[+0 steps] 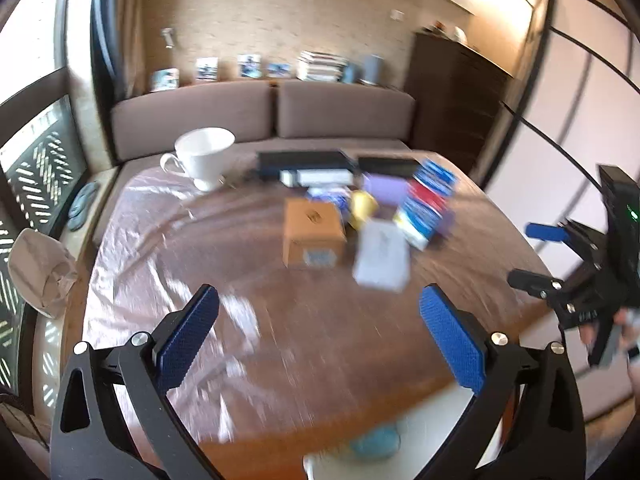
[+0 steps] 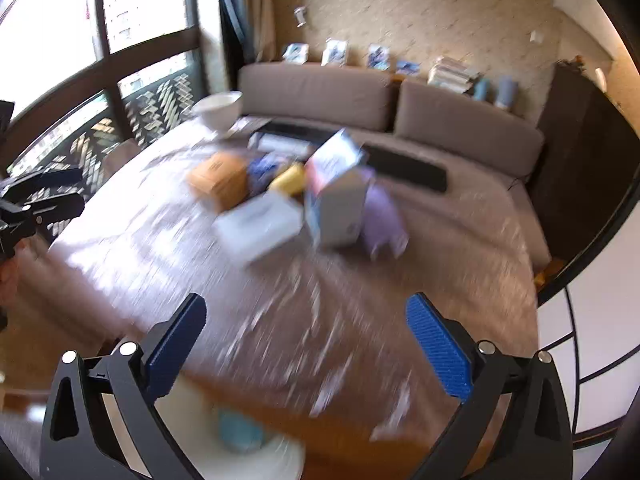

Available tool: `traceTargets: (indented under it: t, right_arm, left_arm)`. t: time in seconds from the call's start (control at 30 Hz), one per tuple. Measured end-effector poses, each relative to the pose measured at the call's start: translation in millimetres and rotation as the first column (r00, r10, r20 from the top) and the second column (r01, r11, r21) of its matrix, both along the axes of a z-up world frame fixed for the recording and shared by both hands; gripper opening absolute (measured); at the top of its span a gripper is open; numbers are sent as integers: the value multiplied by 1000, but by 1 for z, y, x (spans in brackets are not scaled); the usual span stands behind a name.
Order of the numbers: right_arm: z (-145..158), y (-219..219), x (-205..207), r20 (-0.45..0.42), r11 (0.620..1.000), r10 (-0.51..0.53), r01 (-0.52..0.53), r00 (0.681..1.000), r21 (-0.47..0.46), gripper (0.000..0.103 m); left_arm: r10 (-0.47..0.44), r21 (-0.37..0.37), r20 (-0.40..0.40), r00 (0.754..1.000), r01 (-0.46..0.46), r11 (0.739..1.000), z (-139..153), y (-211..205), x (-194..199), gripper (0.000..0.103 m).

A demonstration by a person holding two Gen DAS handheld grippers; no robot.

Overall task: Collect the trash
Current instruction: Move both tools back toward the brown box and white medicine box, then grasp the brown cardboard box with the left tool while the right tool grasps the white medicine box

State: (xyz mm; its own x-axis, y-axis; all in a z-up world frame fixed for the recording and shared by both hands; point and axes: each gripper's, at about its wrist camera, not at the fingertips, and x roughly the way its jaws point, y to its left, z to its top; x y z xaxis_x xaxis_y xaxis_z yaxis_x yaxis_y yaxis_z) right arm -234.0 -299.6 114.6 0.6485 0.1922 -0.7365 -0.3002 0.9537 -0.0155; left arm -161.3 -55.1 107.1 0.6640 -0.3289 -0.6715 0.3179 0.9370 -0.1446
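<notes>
Both views are motion-blurred. A pile of trash lies mid-table: a brown cardboard box [image 1: 312,232] [image 2: 220,180], a white box [image 1: 382,256] [image 2: 260,224], a blue, red and white carton [image 1: 428,204] [image 2: 336,196], something yellow [image 1: 362,208] and something purple [image 1: 386,188] [image 2: 384,216]. My left gripper [image 1: 320,296] hangs open above the near part of the table, nothing between its fingers. My right gripper [image 2: 306,304] is also open with nothing in it. Each shows at the edge of the other's view: right gripper [image 1: 536,256], left gripper [image 2: 64,190].
A white cup [image 1: 204,160] [image 2: 220,110] stands at the table's far left, black flat devices [image 1: 304,160] behind the pile. A clear plastic sheet [image 1: 160,240] covers the wooden table. Below the near edge is a white round container [image 2: 280,464] with something light blue [image 1: 376,446]. A brown sofa [image 1: 340,112] is beyond.
</notes>
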Motion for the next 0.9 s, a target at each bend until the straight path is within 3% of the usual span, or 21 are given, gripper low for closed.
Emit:
traceTargets:
  t: [0.17, 0.37, 0.57, 0.8, 0.9]
  right_arm:
    - [-14, -5, 52, -6, 998, -45, 45, 999, 32, 99]
    - [-38, -4, 95, -38, 992, -76, 80, 996, 93, 99]
    - [-50, -1, 116, -34, 987, -76, 80, 997, 142, 99]
    - [-56, 5, 122, -3, 994, -38, 38, 999, 101, 90]
    - [-62, 9, 126, -14, 995, -18, 19, 1000, 98, 81]
  left_arm:
    - [25, 20, -44, 999, -24, 1000, -23, -9, 46, 101]
    - [17, 106, -87, 996, -7, 994, -52, -32, 75, 101]
    - [48, 134, -127, 991, -31, 991, -73, -35, 96, 101]
    - [58, 126, -164, 985, -37, 991, -86, -36, 111, 101]
    - [61, 126, -170, 984, -40, 991, -90, -36, 116, 90]
